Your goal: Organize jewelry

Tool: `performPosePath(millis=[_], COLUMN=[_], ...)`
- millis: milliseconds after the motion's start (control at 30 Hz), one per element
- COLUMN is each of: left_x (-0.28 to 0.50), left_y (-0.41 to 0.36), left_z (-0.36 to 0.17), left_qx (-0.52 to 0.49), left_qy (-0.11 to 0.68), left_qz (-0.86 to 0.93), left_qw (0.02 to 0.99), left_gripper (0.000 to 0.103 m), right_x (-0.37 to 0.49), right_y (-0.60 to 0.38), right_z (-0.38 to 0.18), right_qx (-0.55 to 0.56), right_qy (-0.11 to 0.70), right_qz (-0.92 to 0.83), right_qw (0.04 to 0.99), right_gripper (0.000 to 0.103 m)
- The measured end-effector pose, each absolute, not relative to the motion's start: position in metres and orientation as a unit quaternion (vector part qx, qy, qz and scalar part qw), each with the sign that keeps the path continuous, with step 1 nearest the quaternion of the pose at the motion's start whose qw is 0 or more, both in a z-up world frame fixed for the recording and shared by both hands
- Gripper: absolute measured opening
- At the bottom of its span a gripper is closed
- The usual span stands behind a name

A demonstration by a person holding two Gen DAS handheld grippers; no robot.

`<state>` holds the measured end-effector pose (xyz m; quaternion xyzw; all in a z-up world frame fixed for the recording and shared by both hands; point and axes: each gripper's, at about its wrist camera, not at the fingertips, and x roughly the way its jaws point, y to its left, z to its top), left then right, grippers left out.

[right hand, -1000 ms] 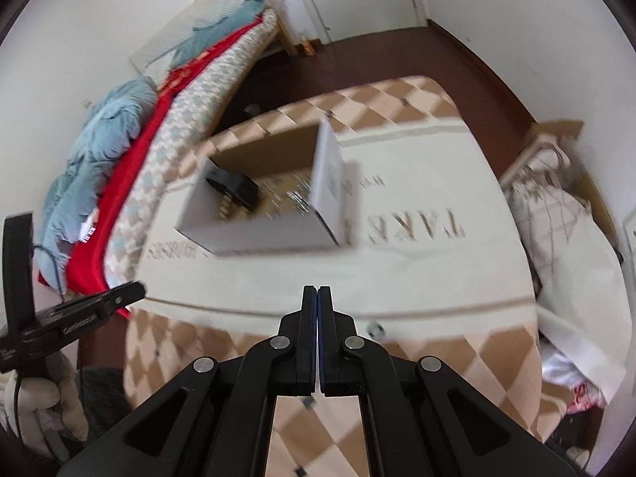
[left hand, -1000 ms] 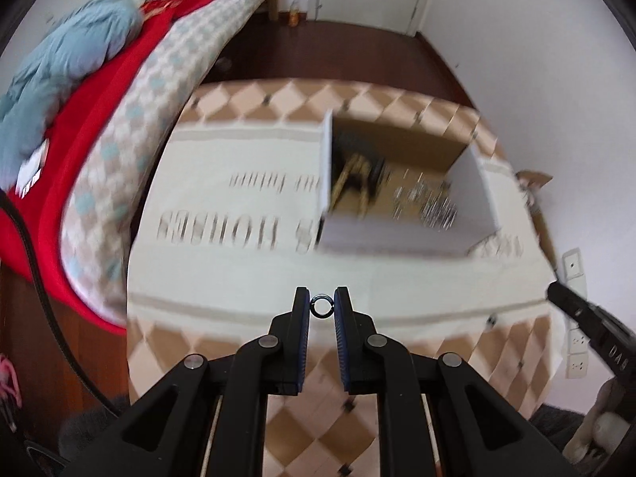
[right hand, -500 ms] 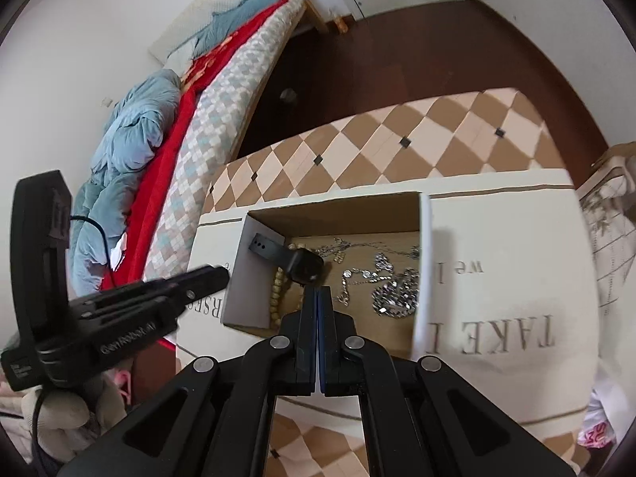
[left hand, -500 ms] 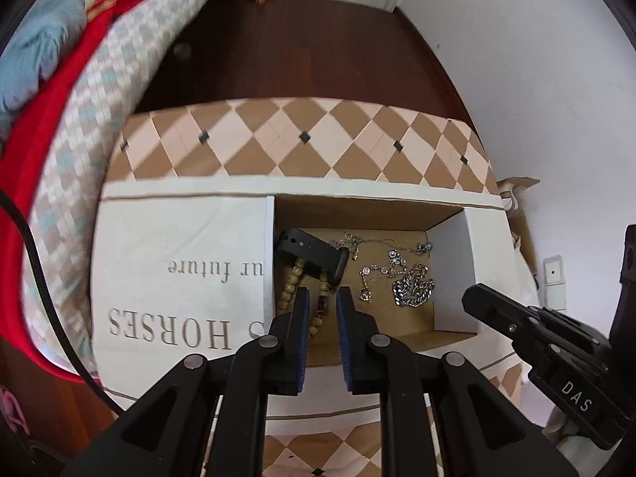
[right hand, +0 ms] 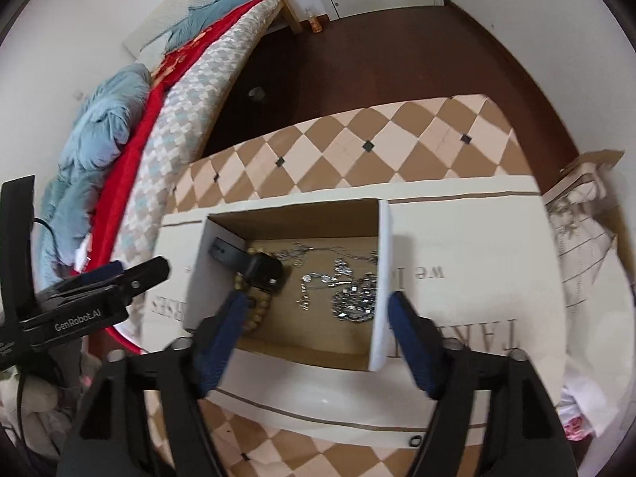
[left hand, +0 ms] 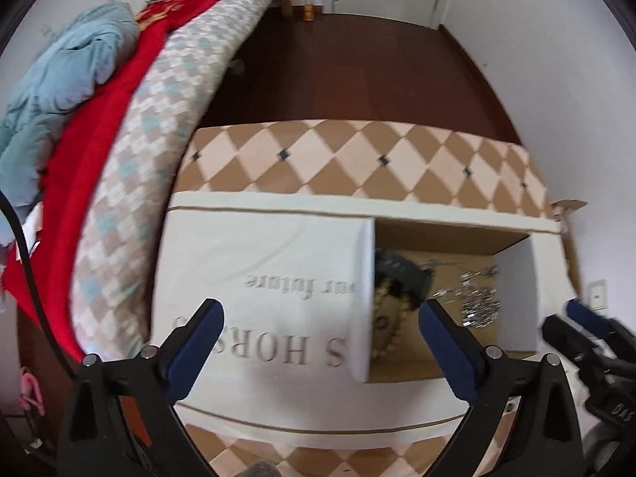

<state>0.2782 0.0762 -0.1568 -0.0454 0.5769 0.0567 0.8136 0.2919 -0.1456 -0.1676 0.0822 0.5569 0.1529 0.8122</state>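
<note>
Left wrist view: the left gripper (left hand: 318, 316), its blue-padded fingers (left hand: 194, 342) having just swung wide apart and holding nothing, hangs over the white-walled cardboard box (left hand: 363, 302) on the bench (left hand: 357, 155); silver chain jewelry (left hand: 479, 306) lies inside.

Right wrist view: the right gripper (right hand: 314, 310), fingers also just opened and empty, hovers above the box, where a wooden bead bracelet (right hand: 258, 312) lies beside the chains. A small dark ring (right hand: 413, 440) sits on the white cloth near the bench's front edge.

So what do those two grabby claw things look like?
Both are black plastic. The left gripper and right gripper each have two fingers with dark blue pads and silver screws. White "GenRobot.AI" lettering marks the left one's side, and a black cable runs beside it.
</note>
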Motion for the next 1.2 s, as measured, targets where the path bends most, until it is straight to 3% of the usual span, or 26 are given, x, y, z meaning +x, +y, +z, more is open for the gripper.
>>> performPosePath(millis=[133, 467, 567, 667, 1200], left_x=[0.269, 0.227, 0.201, 0.174, 0.044], left_y=[0.076, 0.065, 0.059, 0.052, 0.038], left_z=[-0.162, -0.128, -0.113, -0.099, 0.011], left_qx=[-0.026, 0.043, 0.041, 0.038, -0.012], left_qy=[0.576, 0.525, 0.515, 0.508, 0.451], left_qz=[0.075, 0.108, 0.101, 0.097, 0.067], left_qw=[0.814, 0.843, 0.85, 0.855, 0.89], left_gripper=[0.1, 0.101, 0.101, 0.101, 0.101], right_x=[0.287, 0.255, 0.226, 0.199, 0.052], right_y=[-0.142, -0.194, -0.195, -0.188, -0.162], right_z=[-0.166, -0.127, -0.12, -0.113, 0.0], right_qx=[0.05, 0.017, -0.016, -0.034, -0.049], right_qy=[0.555, 0.506, 0.504, 0.496, 0.409], right_qz=[0.145, 0.057, 0.035, 0.03, 0.045], right_qw=[0.818, 0.861, 0.863, 0.867, 0.91], right_gripper=[0.096, 0.096, 0.096, 0.103, 0.103])
